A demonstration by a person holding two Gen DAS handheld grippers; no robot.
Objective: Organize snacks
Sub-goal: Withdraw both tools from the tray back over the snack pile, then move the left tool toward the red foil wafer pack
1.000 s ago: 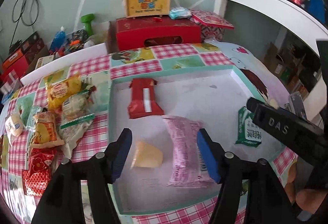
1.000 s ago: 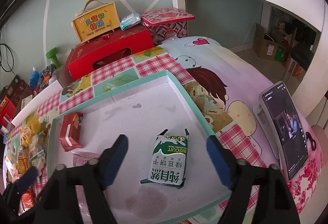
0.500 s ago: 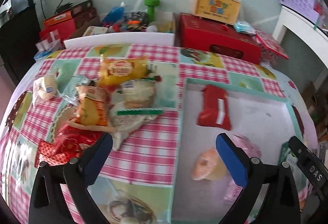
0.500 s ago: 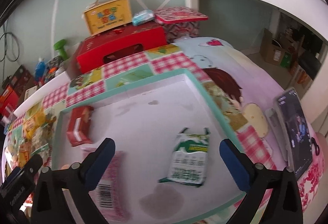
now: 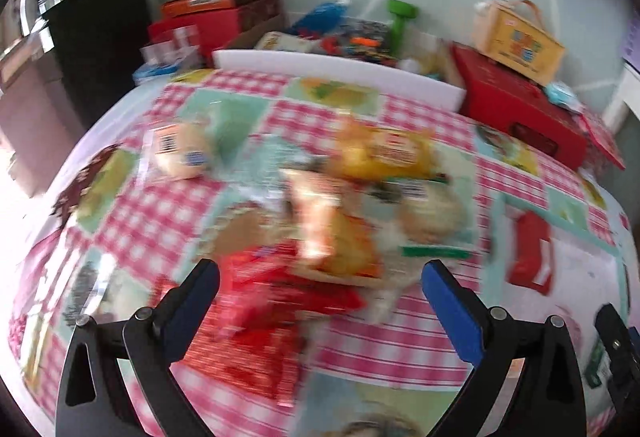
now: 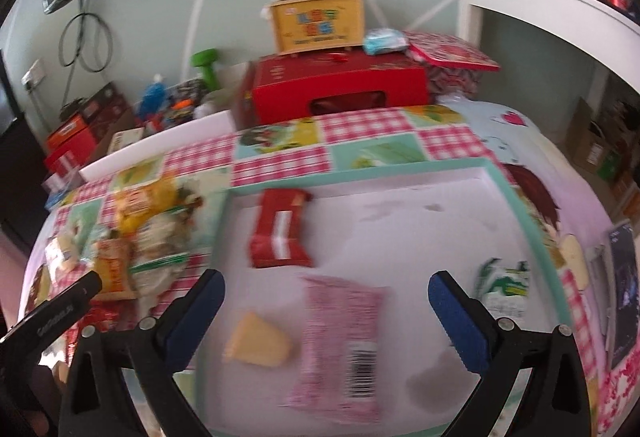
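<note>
A heap of loose snack packets (image 5: 360, 205) lies on the checked cloth, blurred in the left wrist view: a yellow bag (image 5: 384, 153), an orange bag (image 5: 340, 241), a red packet (image 5: 280, 289). My left gripper (image 5: 320, 301) hangs open above the red packet, holding nothing. In the right wrist view a white tray with a teal rim (image 6: 520, 197) holds a red packet (image 6: 280, 233), a pink packet (image 6: 340, 341), a yellow wedge (image 6: 260, 341) and a green biscuit pack (image 6: 504, 289). My right gripper (image 6: 324, 313) is open over the tray, empty.
A red box (image 6: 340, 89) with a yellow carry case (image 6: 318, 23) on top stands behind the table. A white foam strip (image 5: 340, 71) lines the far edge. A phone (image 6: 622, 289) lies to the right of the tray. Boxes and a green dumbbell (image 6: 206, 65) crowd the back left.
My left gripper swung left from over the tray to the snack heap and is still moving. The right gripper's view shifted left across the tray. Both stayed open.
</note>
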